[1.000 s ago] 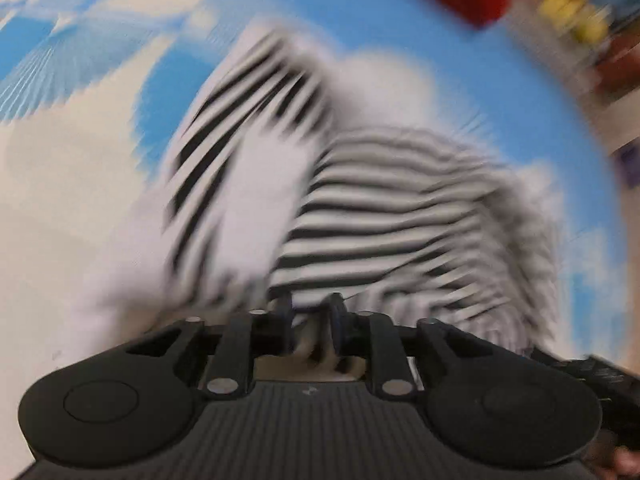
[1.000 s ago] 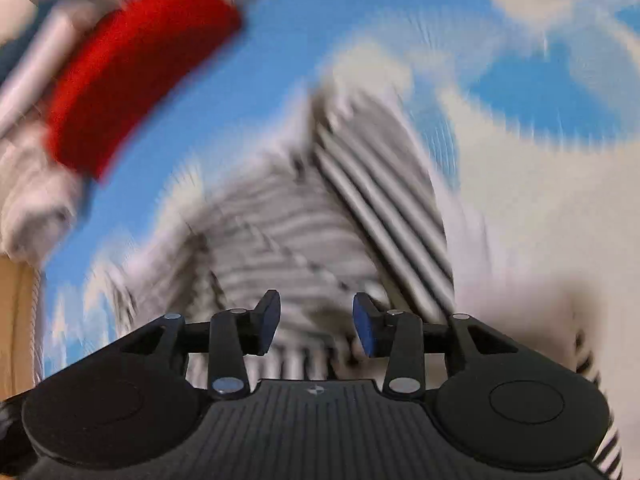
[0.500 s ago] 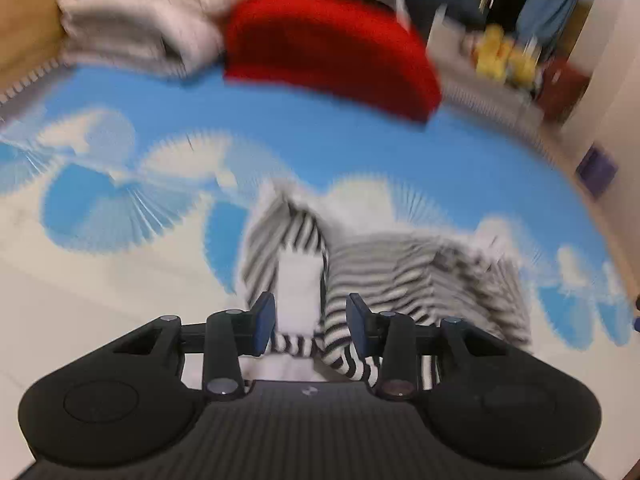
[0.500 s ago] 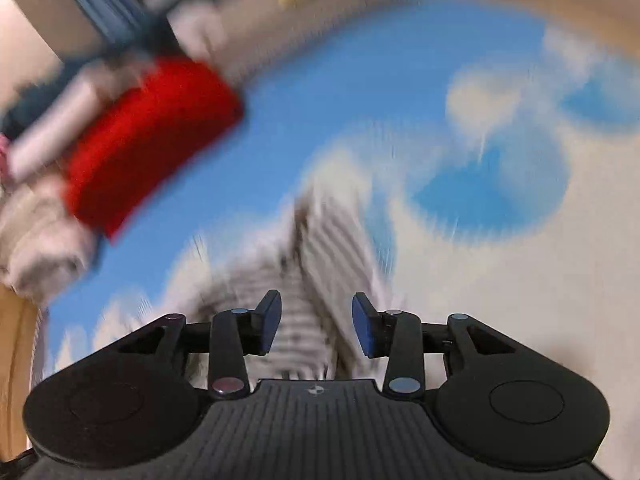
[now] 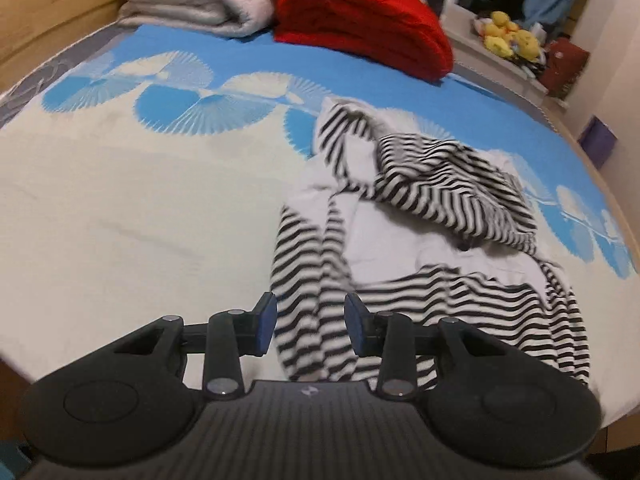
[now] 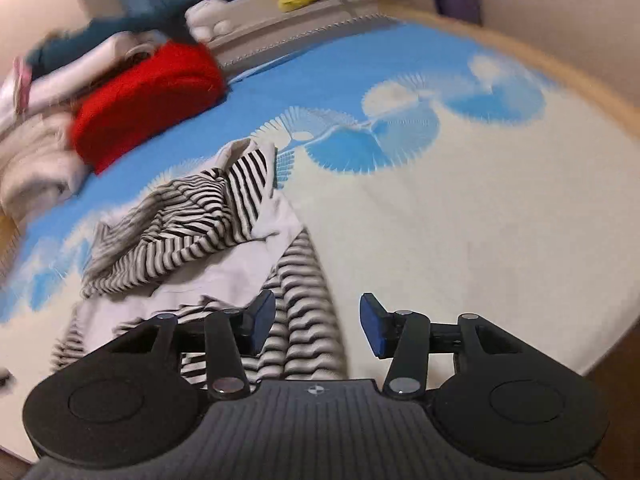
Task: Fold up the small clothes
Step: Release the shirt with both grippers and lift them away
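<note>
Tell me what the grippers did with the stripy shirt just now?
The left gripper was pinching the striped shirt a second ago; it let go and opened. Both grippers pulled back, so the shirt looks farther away, lying crumpled on the bedspread. The right gripper stayed open the whole time. The red blanket hasn't moved.
</note>
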Motion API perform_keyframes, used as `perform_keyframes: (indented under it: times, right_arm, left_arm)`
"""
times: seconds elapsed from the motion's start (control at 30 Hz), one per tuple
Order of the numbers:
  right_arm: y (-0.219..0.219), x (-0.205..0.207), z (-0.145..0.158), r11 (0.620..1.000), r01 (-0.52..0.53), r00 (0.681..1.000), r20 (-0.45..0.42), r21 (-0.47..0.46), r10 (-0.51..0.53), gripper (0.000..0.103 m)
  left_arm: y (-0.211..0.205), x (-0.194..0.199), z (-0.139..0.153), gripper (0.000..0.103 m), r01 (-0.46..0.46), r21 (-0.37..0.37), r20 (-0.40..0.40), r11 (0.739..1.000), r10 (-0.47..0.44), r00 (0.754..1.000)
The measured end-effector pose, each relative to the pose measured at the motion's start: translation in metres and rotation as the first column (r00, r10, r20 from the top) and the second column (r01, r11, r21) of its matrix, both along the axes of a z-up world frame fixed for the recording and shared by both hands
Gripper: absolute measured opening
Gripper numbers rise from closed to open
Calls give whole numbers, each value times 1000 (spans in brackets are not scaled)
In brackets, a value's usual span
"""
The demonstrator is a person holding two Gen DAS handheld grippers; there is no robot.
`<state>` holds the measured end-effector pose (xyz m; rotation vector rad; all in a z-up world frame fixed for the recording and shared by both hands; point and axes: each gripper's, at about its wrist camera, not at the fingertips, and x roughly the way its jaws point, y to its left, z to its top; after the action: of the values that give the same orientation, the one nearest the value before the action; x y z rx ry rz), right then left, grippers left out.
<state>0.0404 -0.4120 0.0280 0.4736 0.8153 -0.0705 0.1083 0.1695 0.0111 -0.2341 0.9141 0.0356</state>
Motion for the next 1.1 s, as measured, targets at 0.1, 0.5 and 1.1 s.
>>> perform_keyframes:
  times: [0.1, 0.5, 1.1]
  right_arm:
    - [3, -9, -20, 1000, -4, 1000, -28, -14, 3, 40]
    - [6, -12, -67, 999, 6, 982, -187, 38, 1, 42]
    - [45, 21, -106, 996, -84, 949, -304, -8, 77, 51]
  left_arm:
    - [8, -9, -22, 41, -78, -94, -74, 993, 72, 995]
    - [1, -14, -63, 42, -166, -165, -155, 972, 140, 978]
    - [1, 10, -103, 43, -224, -164, -285, 961, 171, 943]
